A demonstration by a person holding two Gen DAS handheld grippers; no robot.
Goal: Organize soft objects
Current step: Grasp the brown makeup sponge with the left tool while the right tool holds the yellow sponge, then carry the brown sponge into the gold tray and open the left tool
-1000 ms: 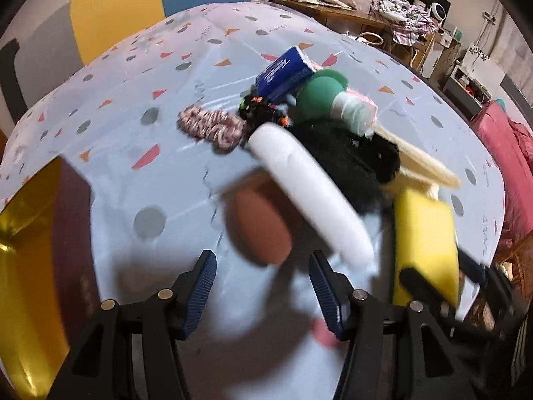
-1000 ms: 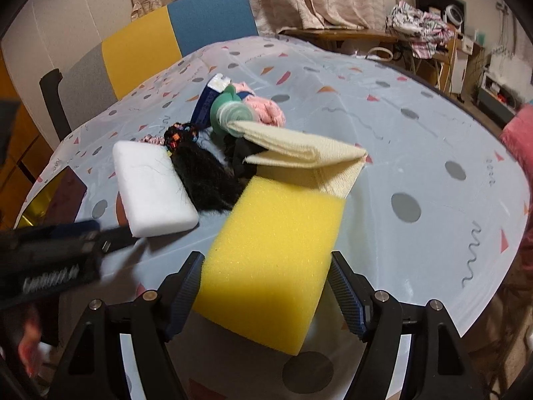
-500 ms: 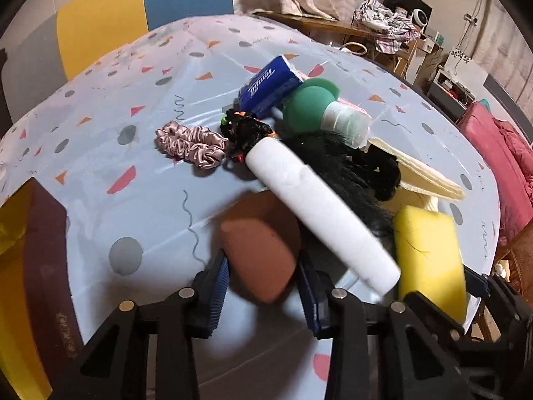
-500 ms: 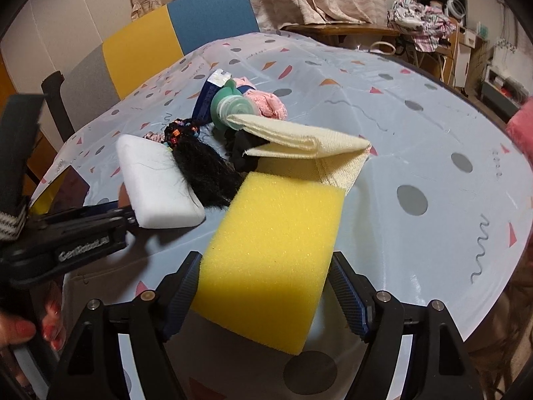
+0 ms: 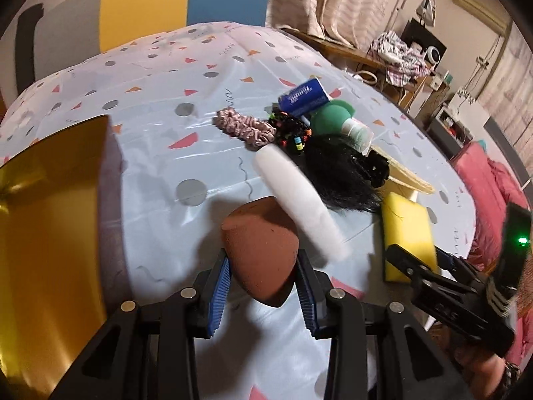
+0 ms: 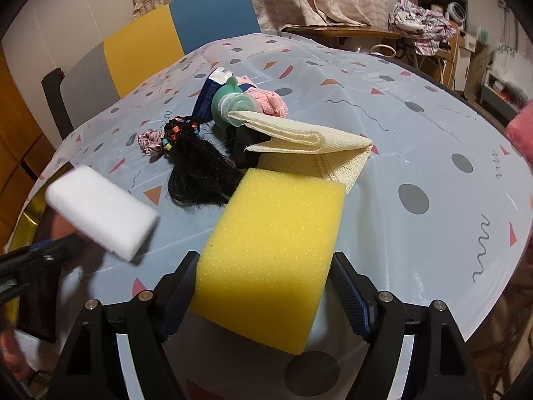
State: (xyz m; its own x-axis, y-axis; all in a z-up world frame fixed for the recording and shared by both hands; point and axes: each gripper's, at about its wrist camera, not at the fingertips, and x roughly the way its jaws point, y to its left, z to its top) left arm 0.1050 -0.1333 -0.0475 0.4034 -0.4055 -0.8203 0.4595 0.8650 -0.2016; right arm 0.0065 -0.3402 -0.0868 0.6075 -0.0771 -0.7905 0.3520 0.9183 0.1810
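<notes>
Now left tongs (image 5: 263, 275) clamp brown sponge (image 5: 261, 250).

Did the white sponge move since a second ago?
Yes. In the right wrist view the white sponge slid left, away from the black hair bundle it was touching, toward the left tool.
</notes>
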